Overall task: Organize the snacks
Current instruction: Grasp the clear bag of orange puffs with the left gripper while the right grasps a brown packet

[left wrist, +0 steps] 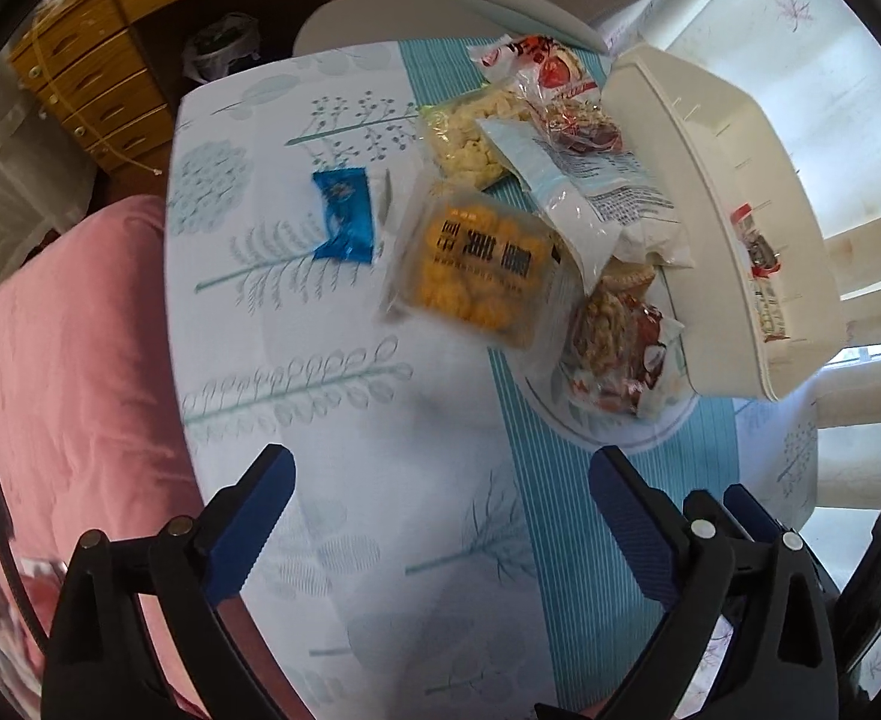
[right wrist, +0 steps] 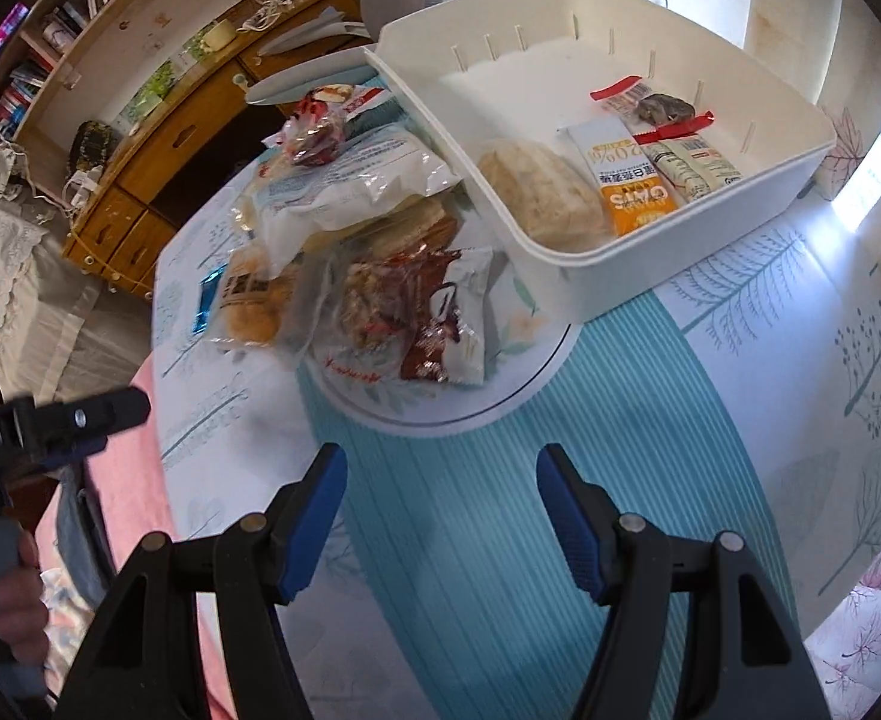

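My left claw (left wrist: 440,480) hangs over the worktop (left wrist: 350,420) with its jaws spread wide and nothing between them; only the leaf-printed cloth lies beneath. My right claw (right wrist: 440,480) is parted too, less widely, and holds nothing, poised above the teal striped band of the cloth (right wrist: 476,540). The snacks lie ahead of both, well clear of the tips. From the left, the nearest is the packet of orange puffs (left wrist: 476,276), with a small blue wrapper (left wrist: 344,216) lying alone beside it on bare cloth. Beyond sit a bag of pale pieces (left wrist: 470,138), a white packet (left wrist: 578,192) and a red-printed bag (left wrist: 548,84), overlapping one another. A clear bag of nutty pieces (right wrist: 392,312) rests on a round plate (right wrist: 536,378), just ahead of my right claw. The white bin (right wrist: 620,252) stands behind the plate, its corner over the plate's rim, and already holds a pale bun (right wrist: 536,192), an orange oat sachet (right wrist: 626,180) and some red-ended bars (right wrist: 680,144). Open cloth spreads between my claws and the pile. The worktop's edge drops off at my left toward a pink bed cover (left wrist: 80,348).
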`<move>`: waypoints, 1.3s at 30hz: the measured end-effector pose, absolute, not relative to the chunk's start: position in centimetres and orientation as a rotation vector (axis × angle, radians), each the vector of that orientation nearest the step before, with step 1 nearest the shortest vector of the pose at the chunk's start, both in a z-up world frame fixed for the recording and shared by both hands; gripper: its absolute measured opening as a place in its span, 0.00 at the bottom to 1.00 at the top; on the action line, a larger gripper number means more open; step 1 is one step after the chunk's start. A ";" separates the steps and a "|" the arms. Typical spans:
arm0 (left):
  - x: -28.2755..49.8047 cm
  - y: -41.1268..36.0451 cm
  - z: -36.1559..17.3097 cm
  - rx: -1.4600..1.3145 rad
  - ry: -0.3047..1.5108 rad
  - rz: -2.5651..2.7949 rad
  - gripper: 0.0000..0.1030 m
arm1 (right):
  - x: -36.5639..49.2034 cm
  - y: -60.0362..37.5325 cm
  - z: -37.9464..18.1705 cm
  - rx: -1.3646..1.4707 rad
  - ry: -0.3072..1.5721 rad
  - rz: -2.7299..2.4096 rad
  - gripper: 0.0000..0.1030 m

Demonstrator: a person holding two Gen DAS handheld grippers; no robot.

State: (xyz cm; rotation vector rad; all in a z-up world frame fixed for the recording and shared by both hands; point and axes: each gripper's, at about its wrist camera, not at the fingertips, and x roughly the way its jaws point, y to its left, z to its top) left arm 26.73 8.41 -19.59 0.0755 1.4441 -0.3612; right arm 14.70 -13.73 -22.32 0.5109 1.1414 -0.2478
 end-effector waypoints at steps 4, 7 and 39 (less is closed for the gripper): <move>29.3 6.6 -21.1 0.109 1.478 -0.359 0.97 | 15.5 -14.0 -23.4 0.497 1.121 -0.273 0.64; 31.0 5.3 -22.5 0.139 1.508 -0.344 0.97 | 16.3 -14.1 -24.4 0.476 1.117 -0.277 0.64; 37.7 1.3 -31.5 0.110 1.669 -0.361 0.98 | 21.1 -13.2 -28.6 0.214 1.010 -0.254 0.35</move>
